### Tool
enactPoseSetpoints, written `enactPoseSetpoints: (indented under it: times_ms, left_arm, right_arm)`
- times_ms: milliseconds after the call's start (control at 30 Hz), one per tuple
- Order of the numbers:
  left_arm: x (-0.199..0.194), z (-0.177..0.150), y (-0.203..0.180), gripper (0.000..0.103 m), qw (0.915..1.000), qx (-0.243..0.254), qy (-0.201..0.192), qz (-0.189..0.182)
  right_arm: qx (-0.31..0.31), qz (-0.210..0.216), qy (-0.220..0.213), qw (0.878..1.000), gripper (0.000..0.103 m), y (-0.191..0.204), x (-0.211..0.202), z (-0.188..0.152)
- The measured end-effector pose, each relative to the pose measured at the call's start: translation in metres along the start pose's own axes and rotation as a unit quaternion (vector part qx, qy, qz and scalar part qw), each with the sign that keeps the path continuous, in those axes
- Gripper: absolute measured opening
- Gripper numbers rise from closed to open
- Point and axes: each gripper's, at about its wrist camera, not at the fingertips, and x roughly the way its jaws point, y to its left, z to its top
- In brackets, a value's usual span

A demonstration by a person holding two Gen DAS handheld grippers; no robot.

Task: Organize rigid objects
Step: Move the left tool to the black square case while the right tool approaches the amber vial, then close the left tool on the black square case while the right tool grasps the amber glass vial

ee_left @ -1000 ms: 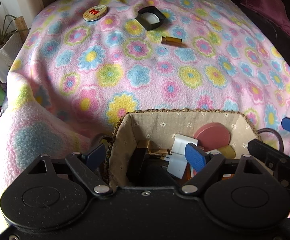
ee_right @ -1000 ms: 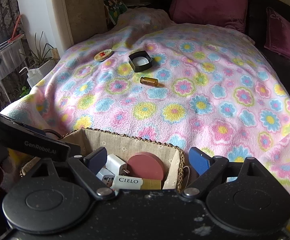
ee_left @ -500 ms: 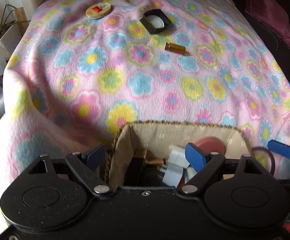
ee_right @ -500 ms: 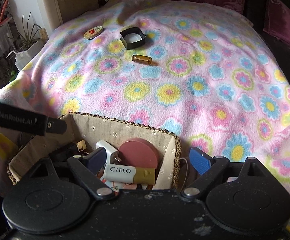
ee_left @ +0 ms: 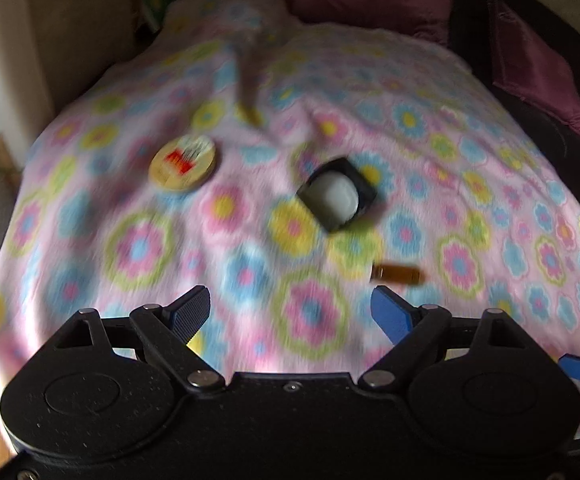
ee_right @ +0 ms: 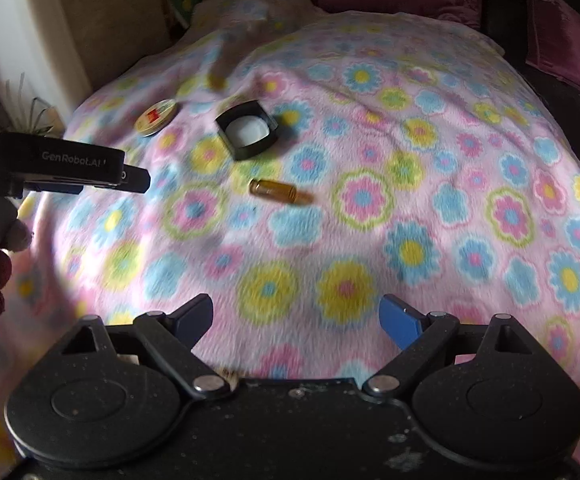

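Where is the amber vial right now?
The amber vial lies on its side on the flowered blanket, near the middle of the right wrist view, just in front of the black square box and apart from it.

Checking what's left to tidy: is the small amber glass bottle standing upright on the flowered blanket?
No, the small amber glass bottle lies on its side on the flowered fleece blanket, below the black square box.

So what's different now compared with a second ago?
Both grippers have swung away from the basket, which has dropped out of view, toward the loose things on the blanket. The left gripper and right gripper are open and empty, as before. The amber bottle, black square box and round tin lie where they were.
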Motion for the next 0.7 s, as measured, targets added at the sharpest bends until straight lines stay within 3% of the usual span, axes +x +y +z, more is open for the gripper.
enactPoseSetpoints:
  times_ms: [100, 233, 400, 700]
  left_arm:
    - [0.022, 0.011, -0.004, 0.084, 0.9986, 0.024, -0.044, 0.018]
    - [0.052, 0.021, -0.008, 0.084, 0.9963, 0.051, -0.065, 0.022]
    - [0.078, 0.037, -0.008, 0.084, 0.9969, 0.043, -0.061, -0.026]
    - [0.104, 0.054, -0.014, 0.084, 0.9971, 0.006, -0.036, -0.066]
  right_arm:
    - [0.012, -0.015, -0.006, 1.000, 0.090, 0.004, 0.029, 0.013]
    - [0.019, -0.025, -0.014, 0.999, 0.089, 0.010, 0.062, 0.025]
    - [0.009, -0.033, -0.031, 0.999, 0.088, 0.023, 0.093, 0.032]
    - [0.050, -0.041, -0.061, 0.996, 0.084, 0.029, 0.126, 0.050]
